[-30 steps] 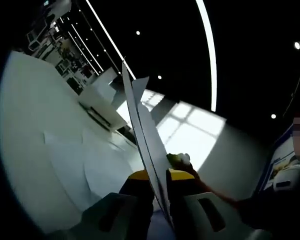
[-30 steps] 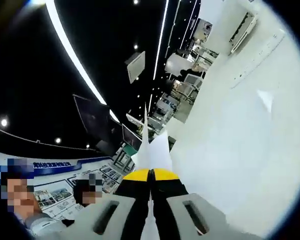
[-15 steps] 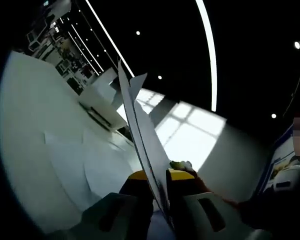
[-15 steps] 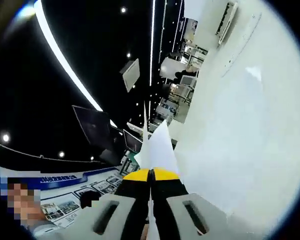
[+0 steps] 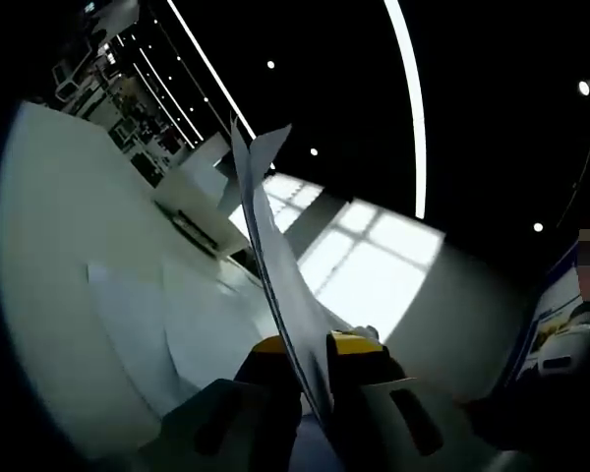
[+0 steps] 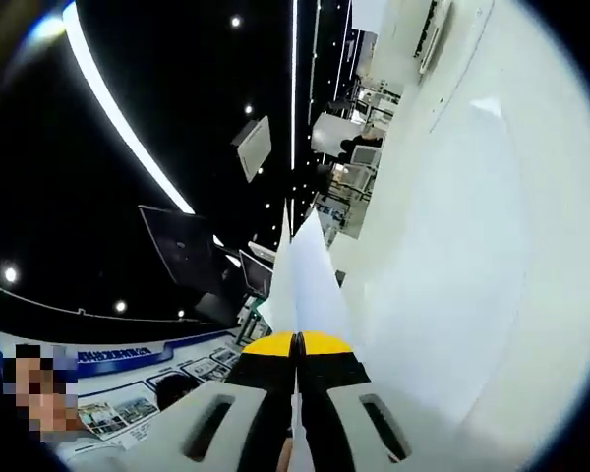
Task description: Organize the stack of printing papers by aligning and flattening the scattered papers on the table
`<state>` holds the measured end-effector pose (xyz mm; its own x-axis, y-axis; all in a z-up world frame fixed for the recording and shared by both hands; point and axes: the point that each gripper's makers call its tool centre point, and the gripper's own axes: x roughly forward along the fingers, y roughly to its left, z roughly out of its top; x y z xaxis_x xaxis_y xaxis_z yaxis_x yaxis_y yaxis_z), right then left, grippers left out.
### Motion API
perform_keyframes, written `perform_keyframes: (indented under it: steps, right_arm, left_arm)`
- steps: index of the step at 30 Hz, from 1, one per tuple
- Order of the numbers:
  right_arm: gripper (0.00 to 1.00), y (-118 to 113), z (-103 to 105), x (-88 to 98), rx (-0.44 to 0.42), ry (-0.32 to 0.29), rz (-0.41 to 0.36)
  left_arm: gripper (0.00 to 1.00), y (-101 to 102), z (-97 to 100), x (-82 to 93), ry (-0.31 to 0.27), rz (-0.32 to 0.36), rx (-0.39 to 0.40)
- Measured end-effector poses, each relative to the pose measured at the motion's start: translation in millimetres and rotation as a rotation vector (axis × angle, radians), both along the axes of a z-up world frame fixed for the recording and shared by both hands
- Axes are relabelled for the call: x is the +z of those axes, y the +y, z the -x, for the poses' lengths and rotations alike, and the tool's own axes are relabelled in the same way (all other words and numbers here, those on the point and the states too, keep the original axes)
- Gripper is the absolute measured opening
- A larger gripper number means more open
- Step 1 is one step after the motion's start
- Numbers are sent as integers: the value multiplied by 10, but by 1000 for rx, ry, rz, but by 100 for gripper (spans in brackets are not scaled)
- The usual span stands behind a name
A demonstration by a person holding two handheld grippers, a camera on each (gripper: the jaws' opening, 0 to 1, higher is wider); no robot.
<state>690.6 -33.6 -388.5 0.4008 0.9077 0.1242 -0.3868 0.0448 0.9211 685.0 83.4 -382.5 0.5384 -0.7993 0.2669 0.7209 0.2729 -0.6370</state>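
Observation:
In the left gripper view, a stack of white printing papers (image 5: 275,256) stands on edge, seen nearly edge-on, its top corners splayed apart. My left gripper (image 5: 313,346) is shut on the stack's lower edge, yellow-tipped jaws pressed to either side. In the right gripper view the same papers (image 6: 310,285) rise as a narrow white wedge from my right gripper (image 6: 296,340), which is shut on them. The white table (image 5: 69,265) fills the left of the left gripper view, with loose sheets (image 5: 177,324) lying flat on it. In the right gripper view the table (image 6: 462,226) takes up the right side.
Dark ceiling with long light strips (image 5: 408,98) sits behind the papers. A bright window (image 5: 374,261) glows beyond the stack. Shelving and equipment (image 6: 359,108) stand at the table's far end. Poster boards (image 6: 138,379) and a person are at the lower left of the right gripper view.
The stack's top corners have spread apart and bent slightly in the left gripper view. The right gripper view has tilted, so the paper wedge looks taller. Both grips hold.

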Motion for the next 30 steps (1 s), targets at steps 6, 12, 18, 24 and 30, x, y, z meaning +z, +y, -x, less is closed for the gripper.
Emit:
perform_keyframes:
  steps: [6,12,18,24,30]
  right_arm:
    - [0,24,0,16,-2,0,-7]
    - [0,40,10,-2,-2,10,-8]
    - [0,39,10,-14,-17,-6,7]
    - [9,-3,14,22,-50,-98,65]
    - [23,-122,-31,70,-97,-201,126]
  left_arm:
    - [11,7,-12,-8,-1,-4,1]
    - [6,7,-18,-21,-8,-16,8]
    - [6,18,-32,-30,-8,-19,13]
    - [6,21,-30,-31,-6,-16,7]
    - [6,2,-2,-21,-6,-13,6]
